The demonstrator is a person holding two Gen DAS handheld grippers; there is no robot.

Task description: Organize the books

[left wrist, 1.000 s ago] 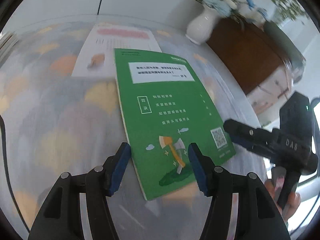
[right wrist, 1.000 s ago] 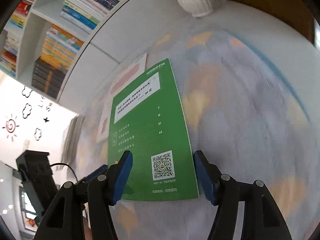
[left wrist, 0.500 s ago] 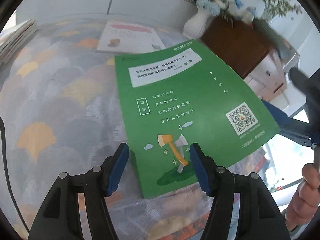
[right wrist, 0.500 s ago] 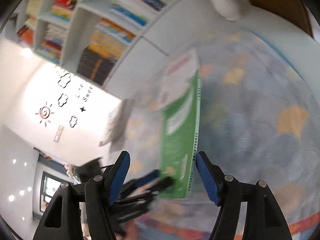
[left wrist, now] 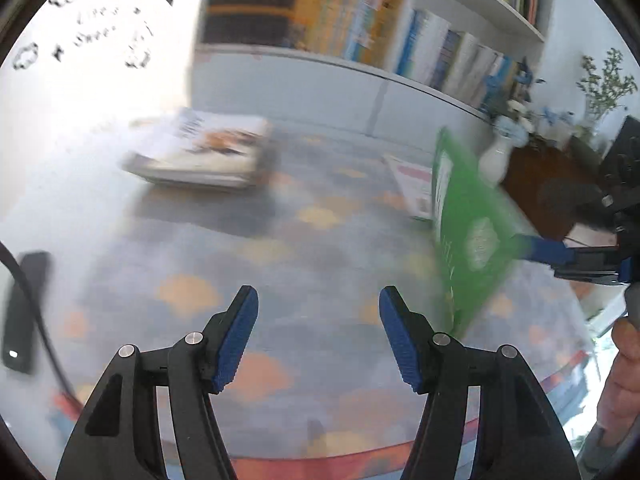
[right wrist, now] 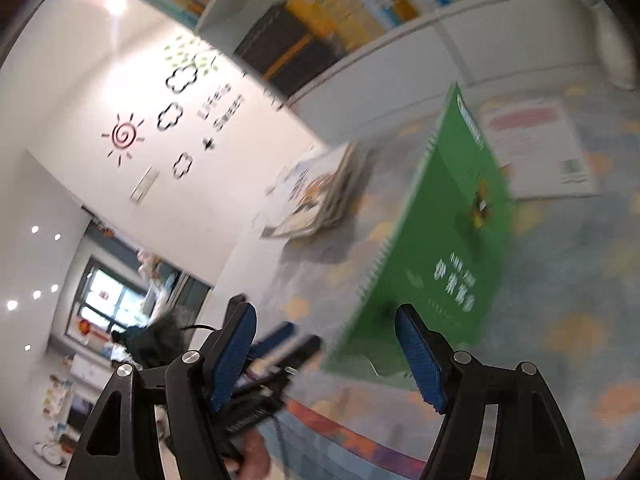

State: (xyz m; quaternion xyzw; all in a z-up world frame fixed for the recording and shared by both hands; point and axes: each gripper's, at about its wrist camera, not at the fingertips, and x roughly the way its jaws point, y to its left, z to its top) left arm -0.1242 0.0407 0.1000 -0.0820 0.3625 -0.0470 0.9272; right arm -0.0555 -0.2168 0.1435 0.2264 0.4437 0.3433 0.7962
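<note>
green book (right wrist: 448, 240): glossy paper cover | gripper pads (left wrist: 236, 336): ribbed blue rubber-like, matt | tablecloth (left wrist: 280, 272): soft matt cloth | cabinet (left wrist: 548, 184): dark wood | vase (left wrist: 494, 160): glossy white

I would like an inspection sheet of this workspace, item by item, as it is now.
Surface: pastel patterned cloth over the table.
Job's things: green book tipped up on edge; book stack and white booklet lying flat.
Clutter: black device at the cloth's left; white vase.
Grippers: left gripper opening, nothing between its jaws; right gripper opening, green book's corner between its jaws, no pad seen pressing.
Cables: black cable across the device.
Surroundings: bookshelf, wooden cabinet, wall decals.
</note>
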